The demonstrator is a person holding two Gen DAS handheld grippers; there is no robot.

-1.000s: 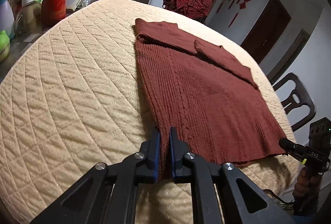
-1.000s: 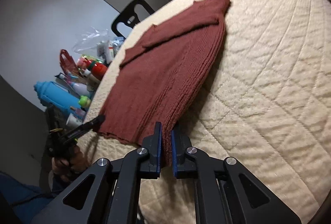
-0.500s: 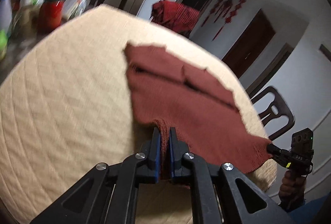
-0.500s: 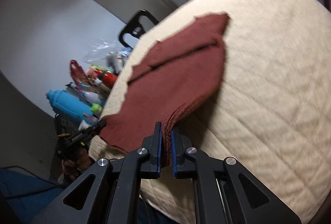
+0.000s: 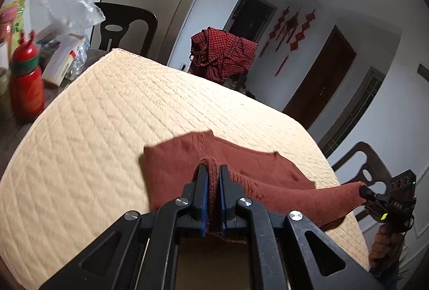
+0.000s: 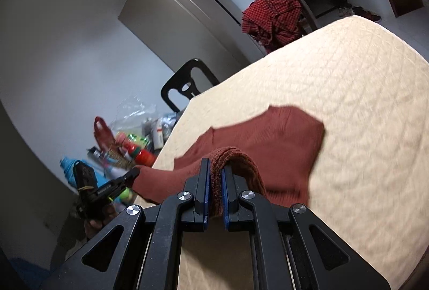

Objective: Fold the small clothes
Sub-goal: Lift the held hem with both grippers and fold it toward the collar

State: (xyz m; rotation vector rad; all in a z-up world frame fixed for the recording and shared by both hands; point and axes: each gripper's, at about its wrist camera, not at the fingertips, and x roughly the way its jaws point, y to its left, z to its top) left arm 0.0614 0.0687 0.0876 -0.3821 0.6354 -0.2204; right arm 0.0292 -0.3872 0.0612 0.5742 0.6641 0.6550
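left gripper: clamped on sweater hem, lower centre
right gripper: clamped on hem, lower centre
desk: quilted cover

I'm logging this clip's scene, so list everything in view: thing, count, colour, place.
sweater: 1, rust red, on quilt, hem lifted
quilt: 1, cream, covers table
checked shirt: 1, red-black, past quilt's far edge
chairs: 2, dark, far end and right side
red bottle: 1, left of quilt
plastic bag: 1, clear, behind bottle
blue bottle: 1, in the clutter
left gripper: black, jaws shut on hem
right gripper: black, jaws shut on hem
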